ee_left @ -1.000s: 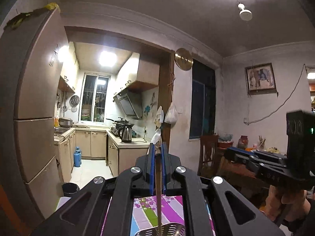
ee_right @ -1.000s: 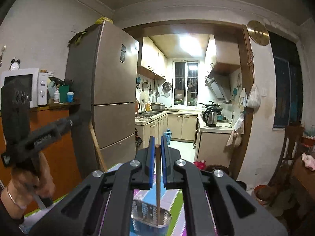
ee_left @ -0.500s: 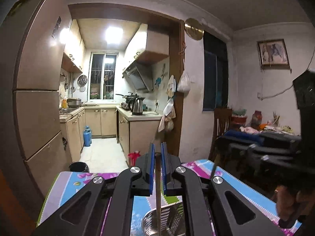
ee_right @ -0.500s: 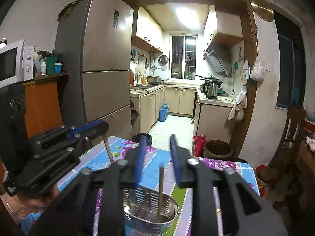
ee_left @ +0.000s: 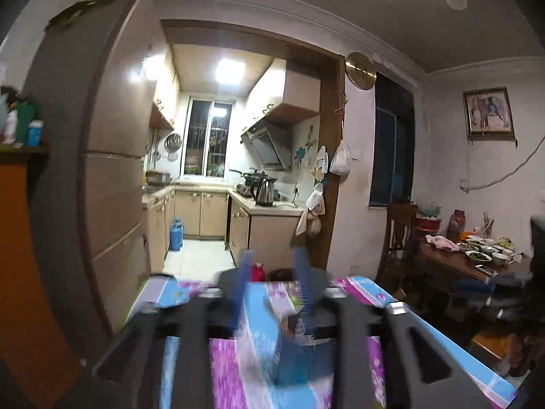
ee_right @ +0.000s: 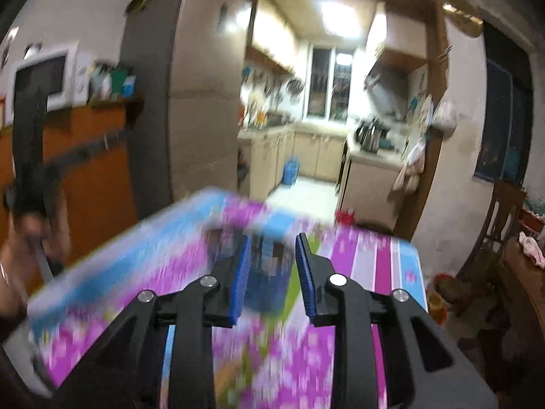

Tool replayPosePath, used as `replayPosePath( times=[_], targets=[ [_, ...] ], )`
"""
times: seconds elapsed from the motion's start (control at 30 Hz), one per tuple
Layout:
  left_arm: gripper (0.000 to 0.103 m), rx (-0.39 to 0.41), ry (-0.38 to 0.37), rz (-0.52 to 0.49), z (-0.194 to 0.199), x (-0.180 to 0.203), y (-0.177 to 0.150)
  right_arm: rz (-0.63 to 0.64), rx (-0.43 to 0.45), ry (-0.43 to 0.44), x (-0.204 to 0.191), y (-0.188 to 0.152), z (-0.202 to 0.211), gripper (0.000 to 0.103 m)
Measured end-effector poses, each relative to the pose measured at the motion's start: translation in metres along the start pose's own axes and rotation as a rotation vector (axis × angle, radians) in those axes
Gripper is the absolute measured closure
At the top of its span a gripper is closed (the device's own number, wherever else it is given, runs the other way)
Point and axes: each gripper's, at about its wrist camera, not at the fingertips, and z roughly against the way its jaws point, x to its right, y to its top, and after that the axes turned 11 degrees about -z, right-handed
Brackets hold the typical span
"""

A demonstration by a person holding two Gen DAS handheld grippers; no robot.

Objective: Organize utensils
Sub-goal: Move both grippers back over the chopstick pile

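My left gripper point(ee_left: 272, 293) is open and empty above the table, its blue pads blurred by motion. Below it a dark, blurred holder point(ee_left: 299, 351) stands on the striped tablecloth point(ee_left: 238, 368). My right gripper point(ee_right: 272, 269) is open and empty, with the blurred metal utensil holder point(ee_right: 269, 272) between its fingers and farther off on the tablecloth point(ee_right: 381, 266). No chopstick shows in either gripper. The left gripper also shows at the left edge of the right wrist view point(ee_right: 30, 156), held by a hand.
A tall fridge point(ee_left: 112, 170) stands left of the kitchen doorway. An orange cabinet point(ee_right: 81, 170) carries a microwave point(ee_right: 44, 81). A wooden chair point(ee_left: 398, 235) and a side table with dishes point(ee_left: 477, 259) stand at the right. The right gripper shows at the right edge of the left wrist view point(ee_left: 504, 300).
Both grippers held a chopstick upright over the metal holder; the right one opened first, then the left. Both now stand open without chopsticks, and both views are moving fast.
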Motion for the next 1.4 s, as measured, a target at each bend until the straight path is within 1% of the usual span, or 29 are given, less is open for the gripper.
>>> replayPosePath(
  times=[0.03, 0.07, 0.1, 0.13, 0.2, 0.27, 0.33, 0.37, 0.43, 0.5, 0.57, 0.7, 0.77, 0.87, 1.1, 1.27, 1.4],
  targets=[
    [0.065, -0.015, -0.014, 0.009, 0.018, 0.002, -0.011, 0.002, -0.030, 0.007, -0.002, -0.012, 0.002, 0.083],
    [0.065, -0.033, -0.028, 0.013, 0.031, 0.004, -0.020, -0.003, -0.073, 0.015, -0.004, -0.034, 0.006, 0.085],
    [0.065, -0.055, -0.044, 0.021, 0.042, 0.006, -0.030, -0.011, -0.094, 0.021, -0.007, -0.046, 0.008, 0.085],
    [0.065, -0.086, -0.074, 0.036, 0.055, 0.011, -0.044, -0.030, -0.135, 0.038, -0.011, -0.066, 0.011, 0.086],
    [0.065, -0.138, -0.108, 0.075, 0.075, 0.019, -0.071, -0.047, -0.165, 0.044, -0.023, -0.097, 0.017, 0.086],
    [0.065, -0.190, -0.138, 0.125, 0.093, 0.031, -0.103, -0.049, -0.171, 0.013, -0.039, -0.128, 0.025, 0.086],
    [0.064, -0.234, -0.122, 0.154, 0.110, 0.044, -0.131, -0.081, -0.174, -0.006, -0.051, -0.156, 0.032, 0.086],
    [0.064, -0.251, -0.112, 0.150, 0.117, 0.049, -0.142, -0.096, -0.173, -0.019, -0.060, -0.171, 0.035, 0.086],
    [0.064, -0.259, -0.082, 0.131, 0.134, 0.060, -0.158, -0.094, -0.174, -0.037, -0.067, -0.187, 0.039, 0.086],
    [0.064, -0.254, -0.065, 0.130, 0.147, 0.064, -0.167, -0.089, -0.181, -0.050, -0.079, -0.202, 0.041, 0.086],
    [0.064, -0.251, -0.048, 0.131, 0.155, 0.066, -0.172, -0.089, -0.189, -0.059, -0.087, -0.210, 0.041, 0.086],
    [0.064, -0.266, -0.032, 0.143, 0.164, 0.060, -0.179, -0.099, -0.206, -0.077, -0.088, -0.217, 0.034, 0.086],
    [0.064, -0.265, -0.024, 0.140, 0.165, 0.061, -0.178, -0.132, -0.220, -0.074, -0.085, -0.221, 0.029, 0.086],
    [0.063, -0.257, -0.002, 0.118, 0.167, 0.061, -0.174, -0.146, -0.219, -0.071, -0.086, -0.223, 0.027, 0.086],
    [0.063, -0.263, 0.010, 0.098, 0.170, 0.061, -0.177, -0.163, -0.235, -0.066, -0.087, -0.225, 0.020, 0.086],
    [0.063, -0.268, 0.018, 0.074, 0.172, 0.062, -0.180, -0.163, -0.263, -0.086, -0.089, -0.229, 0.013, 0.086],
    [0.063, -0.267, 0.024, 0.067, 0.175, 0.061, -0.178, -0.155, -0.251, -0.116, -0.090, -0.229, 0.015, 0.086]
  ],
)
